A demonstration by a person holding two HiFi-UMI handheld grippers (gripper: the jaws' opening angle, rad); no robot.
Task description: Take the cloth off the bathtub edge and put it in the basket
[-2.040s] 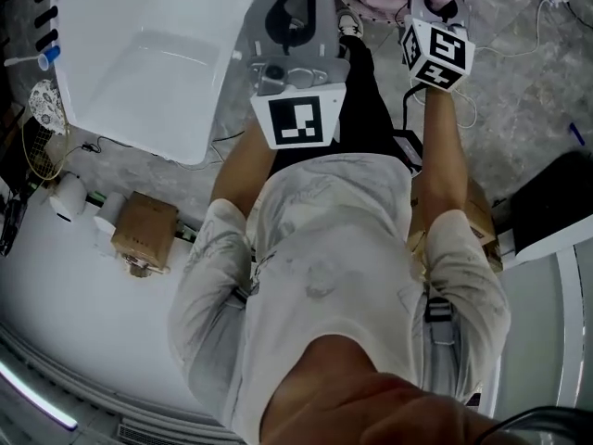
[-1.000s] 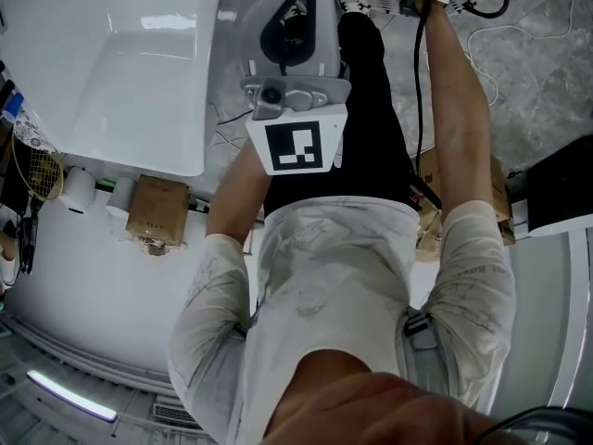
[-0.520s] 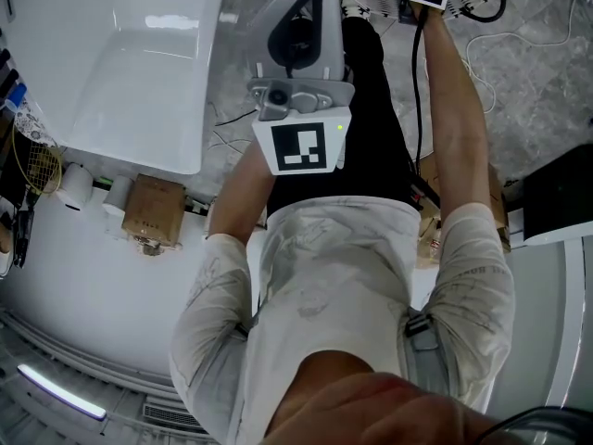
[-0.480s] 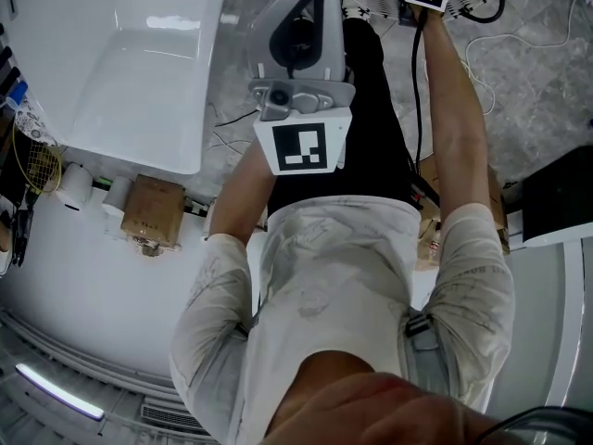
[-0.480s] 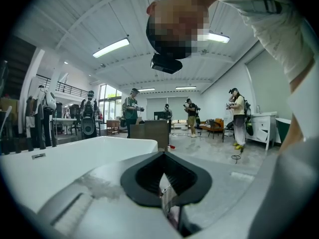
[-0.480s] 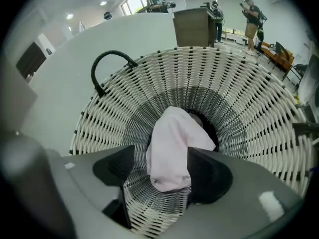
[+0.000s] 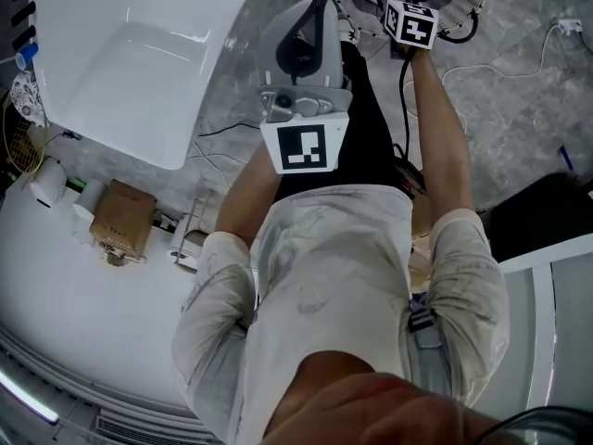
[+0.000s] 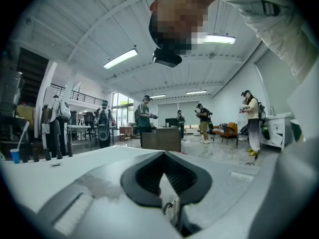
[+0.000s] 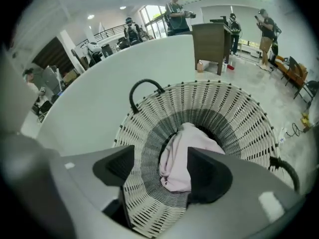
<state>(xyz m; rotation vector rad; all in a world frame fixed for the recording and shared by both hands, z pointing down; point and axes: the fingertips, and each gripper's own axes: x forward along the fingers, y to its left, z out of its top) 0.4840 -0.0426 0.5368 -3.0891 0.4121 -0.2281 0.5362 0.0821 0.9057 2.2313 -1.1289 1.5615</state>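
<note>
- The right gripper (image 9: pixel 160 169) is hanging over the basket (image 9: pixel 224 108) and pointing steeply down into it. Its jaws have just been opening and are standing well apart, gripping nothing.
- The pink cloth (image 9: pixel 183 153) is lying bunched inside the basket, in the middle of the right gripper view. It is showing between the two jaws and brushing the right-hand one, but neither pad is pressing on it.
- The cloth's long side is running from the centre of the frame down toward the lower edge, roughly along the gap between the jaws. Pulling straight back up is probably the cleanest way clear.
- The right hand is much the nearer. The left gripper (image 8: pixel 164 156) is pointing out level into the hall, with its jaws closed together and nothing in them.
- The bathtub (image 7: pixel 139 54) is filling the upper left of the head view. The basket is sitting at the top edge on a grey marbled floor (image 7: pixel 519 109) with cables trailing across it.
- People are standing about in the bright hall beyond.
</note>
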